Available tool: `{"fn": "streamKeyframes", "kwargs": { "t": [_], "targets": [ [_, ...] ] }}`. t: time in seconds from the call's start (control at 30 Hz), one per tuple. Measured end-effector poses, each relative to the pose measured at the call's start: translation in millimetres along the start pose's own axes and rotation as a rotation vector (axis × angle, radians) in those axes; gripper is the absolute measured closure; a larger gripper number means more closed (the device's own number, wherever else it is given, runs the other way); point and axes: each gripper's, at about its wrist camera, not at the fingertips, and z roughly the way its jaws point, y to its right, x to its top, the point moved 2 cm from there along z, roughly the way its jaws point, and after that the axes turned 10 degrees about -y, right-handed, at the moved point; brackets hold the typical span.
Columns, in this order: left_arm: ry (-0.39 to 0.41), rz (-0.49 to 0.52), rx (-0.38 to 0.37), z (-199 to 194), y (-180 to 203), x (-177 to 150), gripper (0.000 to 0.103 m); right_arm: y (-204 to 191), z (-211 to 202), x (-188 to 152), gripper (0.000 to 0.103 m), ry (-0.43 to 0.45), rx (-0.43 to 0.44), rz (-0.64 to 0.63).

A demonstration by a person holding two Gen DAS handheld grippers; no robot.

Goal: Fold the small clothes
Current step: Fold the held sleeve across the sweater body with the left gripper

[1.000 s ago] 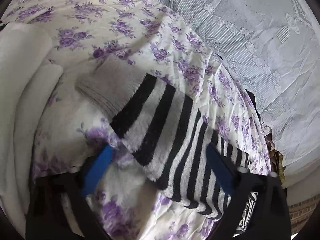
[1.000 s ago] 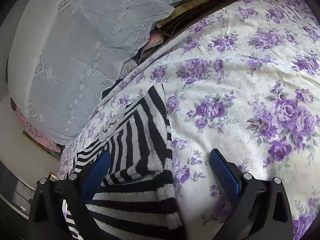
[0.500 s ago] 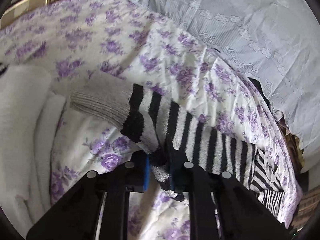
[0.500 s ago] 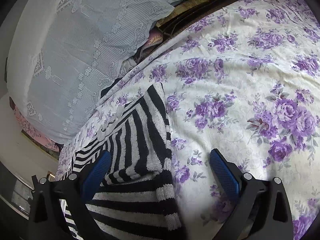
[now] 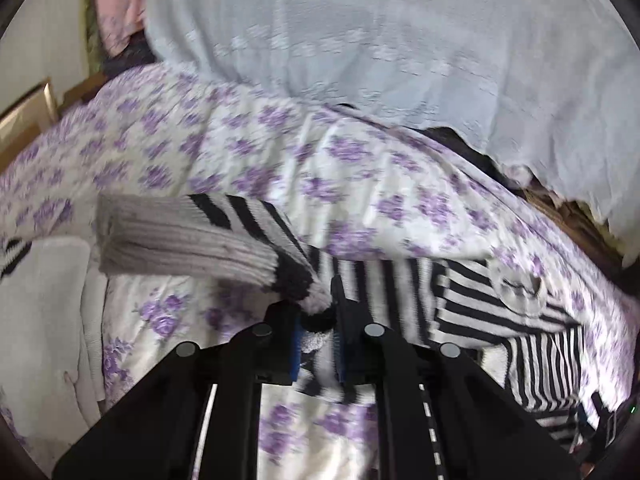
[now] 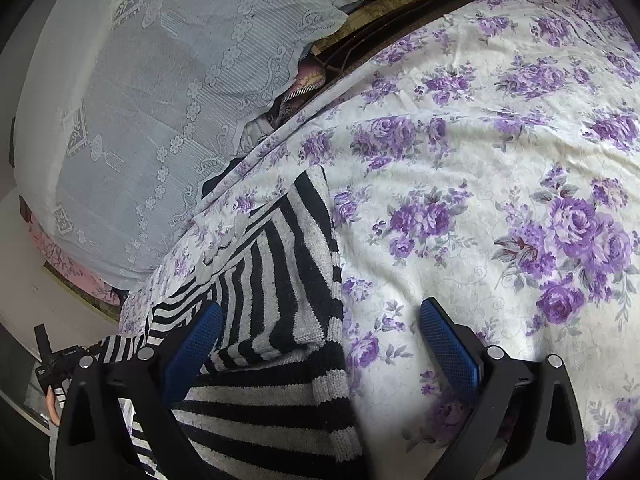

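Striped sweater (image 5: 400, 292) is spread on the floral bedsheet (image 5: 248, 152). Its sleeve is pinched just behind the grey ribbed cuff (image 5: 180, 236) by the left tool (image 5: 318, 336), cuff lifted clear of the sheet. Right tool (image 6: 320, 344) is held spread wide over the sweater's edge (image 6: 280, 264), nothing gripped. A lace cover (image 6: 140, 100) is noted beyond the bed.

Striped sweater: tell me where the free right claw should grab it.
Grip the sweater at its knit side edge, coming in from the bare floral sheet. That edge lies flat and exposed between the open right claw's fingers.
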Motion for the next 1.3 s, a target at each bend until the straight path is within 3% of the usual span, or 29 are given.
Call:
{"fn": "streamKeyframes", "kwargs": {
  "t": [0.73, 1.07, 1.3],
  "targets": [
    [0.008, 0.288, -0.076, -19.0, 193.9, -48.2, 0.091, 0.5, -0.6, 0.9, 0.003, -0.011, -0.030, -0.002],
    [-0.063, 0.390, -0.135, 9.2, 267.6, -90.9, 0.092, 0.8, -1.2, 1.4, 0.003, -0.009, -0.026, 0.005],
    [-0.121, 0.460, -0.107, 46.2, 301.6, -124.5, 0.089, 0.9, -2.4, 2.7, 0.003, -0.010, -0.023, 0.009]
  ]
}}
